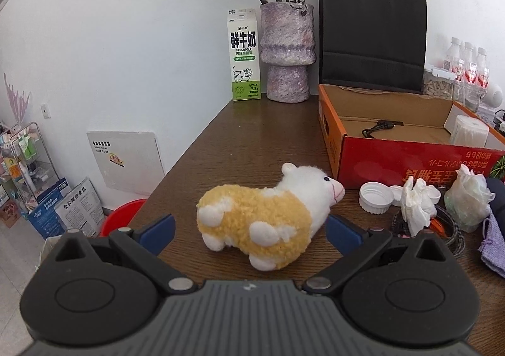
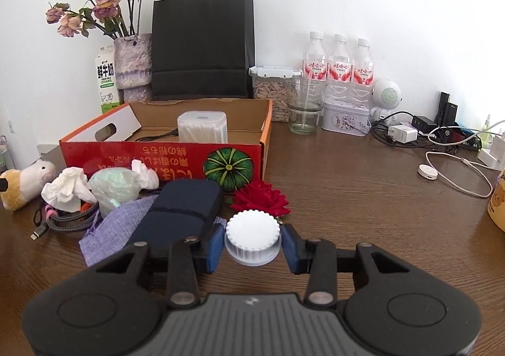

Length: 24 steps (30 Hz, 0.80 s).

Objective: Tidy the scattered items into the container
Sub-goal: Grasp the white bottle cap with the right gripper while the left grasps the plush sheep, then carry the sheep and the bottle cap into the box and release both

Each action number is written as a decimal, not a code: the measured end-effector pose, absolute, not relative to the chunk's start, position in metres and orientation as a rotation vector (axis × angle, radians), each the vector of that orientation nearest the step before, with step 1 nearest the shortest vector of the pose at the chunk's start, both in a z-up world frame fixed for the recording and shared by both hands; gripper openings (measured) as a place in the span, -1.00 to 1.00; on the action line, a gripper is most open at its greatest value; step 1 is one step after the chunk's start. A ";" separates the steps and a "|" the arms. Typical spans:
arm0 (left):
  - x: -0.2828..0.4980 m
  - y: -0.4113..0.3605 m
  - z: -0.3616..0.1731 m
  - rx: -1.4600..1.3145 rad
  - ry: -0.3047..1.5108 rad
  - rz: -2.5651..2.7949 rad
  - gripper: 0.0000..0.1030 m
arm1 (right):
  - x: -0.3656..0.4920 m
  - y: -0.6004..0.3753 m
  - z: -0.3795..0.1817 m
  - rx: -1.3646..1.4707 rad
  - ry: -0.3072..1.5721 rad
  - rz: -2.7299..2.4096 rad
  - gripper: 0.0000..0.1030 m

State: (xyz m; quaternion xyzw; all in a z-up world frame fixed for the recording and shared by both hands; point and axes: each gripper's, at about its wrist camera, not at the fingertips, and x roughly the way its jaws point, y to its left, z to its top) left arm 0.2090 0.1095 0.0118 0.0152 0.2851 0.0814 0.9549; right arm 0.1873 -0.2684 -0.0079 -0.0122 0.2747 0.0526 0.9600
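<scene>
A yellow and white plush sheep [image 1: 258, 217] lies on the brown table between the blue pads of my open left gripper [image 1: 249, 234], which do not touch it. The red cardboard box [image 1: 410, 163] stands to the right behind it, holding a black cable and a white cotton-swab tub [image 1: 470, 132]. My right gripper [image 2: 252, 244] is shut on a white ribbed cap [image 2: 252, 237], just in front of a red rose [image 2: 260, 196] and a dark blue pouch [image 2: 180, 217]. The box [image 2: 132, 157] lies beyond them. Crumpled tissues [image 2: 66, 188], a plastic bag and a braided cable lie left of the pouch.
A milk carton [image 1: 243, 56], a vase of dried roses [image 1: 287, 53] and a black paper bag [image 1: 372, 31] stand at the back wall. Water bottles [image 2: 339, 68], a glass, a tin, chargers and white cables [image 2: 454, 173] fill the right side. Another white cap [image 1: 375, 198] lies by the tissues.
</scene>
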 end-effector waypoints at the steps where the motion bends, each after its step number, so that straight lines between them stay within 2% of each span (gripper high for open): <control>1: 0.214 0.113 0.011 0.040 0.581 0.146 1.00 | 0.189 -0.267 -0.008 -0.026 0.558 0.103 -0.25; 8: 0.246 0.127 -0.001 0.160 0.604 -0.016 1.00 | 0.196 -0.262 -0.009 -0.016 0.568 0.049 -0.25; 22: 0.265 0.138 -0.019 0.130 0.628 -0.114 1.00 | 0.206 -0.251 -0.011 -0.020 0.588 0.011 -0.25; 24: 0.263 0.139 -0.018 0.117 0.621 -0.109 0.92 | 0.206 -0.251 -0.011 -0.019 0.589 0.013 -0.25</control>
